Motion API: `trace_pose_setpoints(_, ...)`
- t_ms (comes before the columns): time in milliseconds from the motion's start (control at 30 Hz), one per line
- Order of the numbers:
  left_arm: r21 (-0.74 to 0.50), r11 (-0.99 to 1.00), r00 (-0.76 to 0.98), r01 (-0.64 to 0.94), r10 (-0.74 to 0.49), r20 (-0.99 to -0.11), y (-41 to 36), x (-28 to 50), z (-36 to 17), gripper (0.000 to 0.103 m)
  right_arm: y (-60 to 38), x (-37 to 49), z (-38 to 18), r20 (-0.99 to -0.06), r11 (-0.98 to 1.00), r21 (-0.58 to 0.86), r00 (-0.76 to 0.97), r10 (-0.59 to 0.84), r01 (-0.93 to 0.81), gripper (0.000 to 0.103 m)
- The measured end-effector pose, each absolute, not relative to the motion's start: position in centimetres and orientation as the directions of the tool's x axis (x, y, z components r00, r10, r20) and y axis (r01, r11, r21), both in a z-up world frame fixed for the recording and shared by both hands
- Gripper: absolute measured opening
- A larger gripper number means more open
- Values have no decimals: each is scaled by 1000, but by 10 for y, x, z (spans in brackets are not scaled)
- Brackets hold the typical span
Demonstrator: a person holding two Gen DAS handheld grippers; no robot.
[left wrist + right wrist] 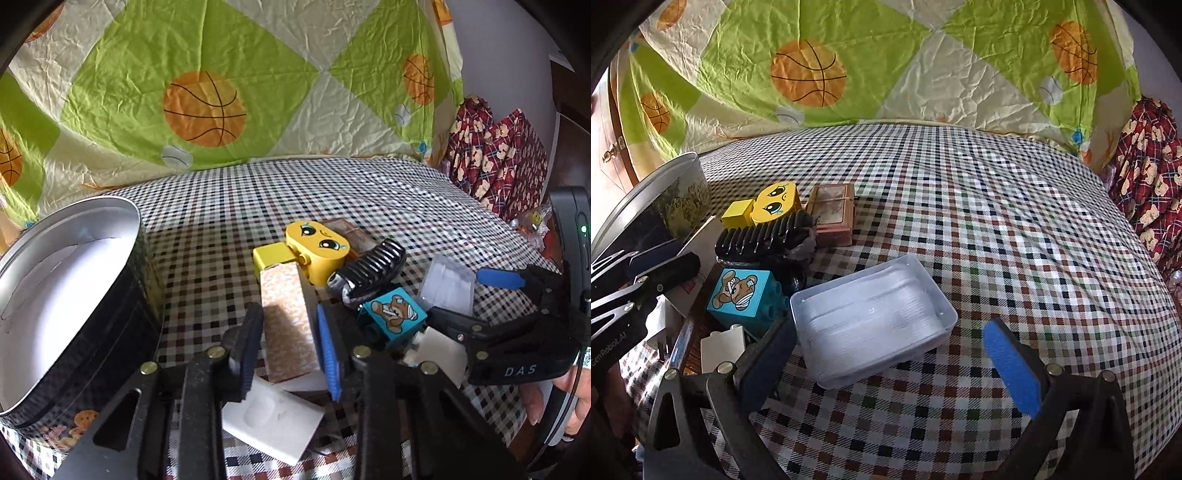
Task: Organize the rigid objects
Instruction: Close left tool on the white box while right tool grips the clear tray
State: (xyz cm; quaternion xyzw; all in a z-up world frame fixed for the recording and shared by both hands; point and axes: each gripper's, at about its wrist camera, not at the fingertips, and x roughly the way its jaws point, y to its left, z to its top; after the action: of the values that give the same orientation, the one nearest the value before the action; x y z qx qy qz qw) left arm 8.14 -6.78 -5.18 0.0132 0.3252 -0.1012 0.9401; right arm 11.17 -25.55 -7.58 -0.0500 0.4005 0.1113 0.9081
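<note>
Your left gripper (pixel 290 332) squeezes the stiff speckled block (pixel 288 325) by its long sides; it looks light. Your right gripper (pixel 886 354) is wide open.

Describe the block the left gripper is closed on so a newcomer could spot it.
On the checked tablecloth, right of the big open tin, lies a toy pile. The speckled tan block sits between the left gripper pads, the pile's only long, plain, pictureless piece.
</note>
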Motion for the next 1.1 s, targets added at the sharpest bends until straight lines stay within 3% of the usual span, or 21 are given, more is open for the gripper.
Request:
trace_pose_setpoints(67,-39,980,780,193,-178,-600,-66,79,-50,27,-254,111,-77,-739,965,-1,650,177,-264,96)
trace_pose_setpoints(100,-41,980,784,193,-179,-595,-65,79,-49,27,-255,109,-76,-733,962,14,651,196,-273,88)
trace_pose_setpoints(167,-45,981,787,191,-180,-590,-64,78,-49,27,-259,110,-77,-733,963,34,647,207,-269,85)
trace_pose_setpoints(367,-35,976,775,217,-193,-602,-67,79,-49,26,-245,105,-76,-724,959,-60,673,150,-278,84)
trace_pose_setpoints(1100,-58,986,867,156,-165,-471,-53,59,-37,25,-267,75,-53,-522,979,3,835,176,-205,84)
